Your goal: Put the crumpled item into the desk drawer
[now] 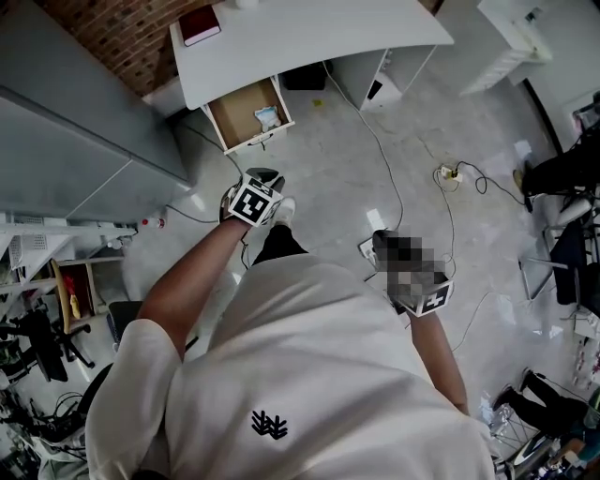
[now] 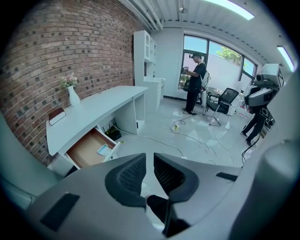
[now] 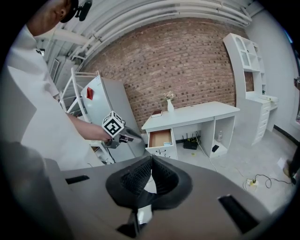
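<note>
The white desk (image 1: pixel 309 42) stands ahead with its wooden drawer (image 1: pixel 246 111) pulled open. A crumpled pale-blue item (image 1: pixel 267 117) lies inside the drawer, near its front right corner; the left gripper view shows the same item (image 2: pixel 103 150). My left gripper (image 1: pixel 267 174) hovers over the floor short of the drawer, its jaws a narrow gap apart (image 2: pixel 149 164) with nothing between them. My right gripper (image 1: pixel 380 246) hangs lower right, away from the desk, pads touching (image 3: pixel 151 164) and empty. The right gripper view shows the left gripper (image 3: pixel 135 136) in front of the drawer (image 3: pixel 161 138).
A grey cabinet (image 1: pixel 75 131) flanks the desk on the left. Cables and a power strip (image 1: pixel 450 173) trail over the floor at right. On the desk are a dark red book (image 1: pixel 200 23) and a vase (image 2: pixel 73 96). A person (image 2: pixel 194 84) stands by the window near an office chair (image 2: pixel 225 98).
</note>
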`<state>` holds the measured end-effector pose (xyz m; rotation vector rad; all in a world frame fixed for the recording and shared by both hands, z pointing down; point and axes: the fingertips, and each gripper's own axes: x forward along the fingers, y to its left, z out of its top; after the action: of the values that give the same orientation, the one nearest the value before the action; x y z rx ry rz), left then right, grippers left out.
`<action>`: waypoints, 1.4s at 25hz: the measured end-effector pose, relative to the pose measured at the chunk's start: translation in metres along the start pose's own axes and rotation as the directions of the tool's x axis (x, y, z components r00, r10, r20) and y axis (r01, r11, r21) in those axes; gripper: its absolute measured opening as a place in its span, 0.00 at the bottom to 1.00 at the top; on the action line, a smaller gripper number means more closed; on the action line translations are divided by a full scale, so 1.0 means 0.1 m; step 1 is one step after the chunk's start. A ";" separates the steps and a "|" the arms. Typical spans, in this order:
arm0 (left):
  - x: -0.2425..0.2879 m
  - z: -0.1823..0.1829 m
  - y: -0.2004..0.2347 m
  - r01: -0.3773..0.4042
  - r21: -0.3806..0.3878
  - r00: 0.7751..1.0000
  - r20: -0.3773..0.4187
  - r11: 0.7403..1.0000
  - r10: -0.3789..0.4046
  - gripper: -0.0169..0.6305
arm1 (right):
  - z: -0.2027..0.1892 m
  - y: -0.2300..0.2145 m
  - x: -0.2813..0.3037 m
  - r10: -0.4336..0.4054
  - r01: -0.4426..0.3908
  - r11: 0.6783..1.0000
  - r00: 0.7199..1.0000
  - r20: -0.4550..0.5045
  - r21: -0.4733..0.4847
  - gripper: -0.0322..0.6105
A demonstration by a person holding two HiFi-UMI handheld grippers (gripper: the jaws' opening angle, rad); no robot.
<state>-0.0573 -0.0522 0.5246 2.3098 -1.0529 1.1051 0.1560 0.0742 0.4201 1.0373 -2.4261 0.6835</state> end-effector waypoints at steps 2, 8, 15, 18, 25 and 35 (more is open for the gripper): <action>-0.10 0.06 -0.13 0.015 0.001 1.000 0.021 1.000 -0.015 0.12 | 0.02 0.02 -0.06 0.000 0.000 1.000 1.000 0.007 -0.010 0.10; -0.36 0.17 -0.47 0.066 0.006 0.996 0.063 0.998 -0.066 0.09 | 0.04 0.08 -0.20 -0.006 0.007 1.000 1.000 0.029 -0.015 0.10; -0.61 0.19 -0.68 0.105 0.000 0.991 0.085 0.994 -0.105 0.07 | 0.07 0.18 -0.28 -0.014 0.015 1.000 0.999 0.045 -0.028 0.10; -0.70 0.19 -0.76 0.114 0.013 0.990 0.084 0.993 -0.115 0.07 | 0.13 0.22 -0.29 -0.005 0.007 0.999 0.999 0.052 -0.038 0.10; -0.76 0.19 -0.88 0.123 0.026 0.989 0.085 0.992 -0.125 0.07 | 0.18 0.30 -0.27 0.011 -0.007 0.997 0.999 0.053 -0.083 0.10; -0.78 0.15 -0.91 0.118 0.015 0.989 0.090 0.993 -0.119 0.07 | 0.17 0.37 -0.22 0.032 -0.026 0.993 0.998 0.050 -0.115 0.10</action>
<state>-0.0127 0.0349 0.4529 2.4162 -0.9298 0.9702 0.1393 0.0991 0.3847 0.9874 -2.4967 0.5265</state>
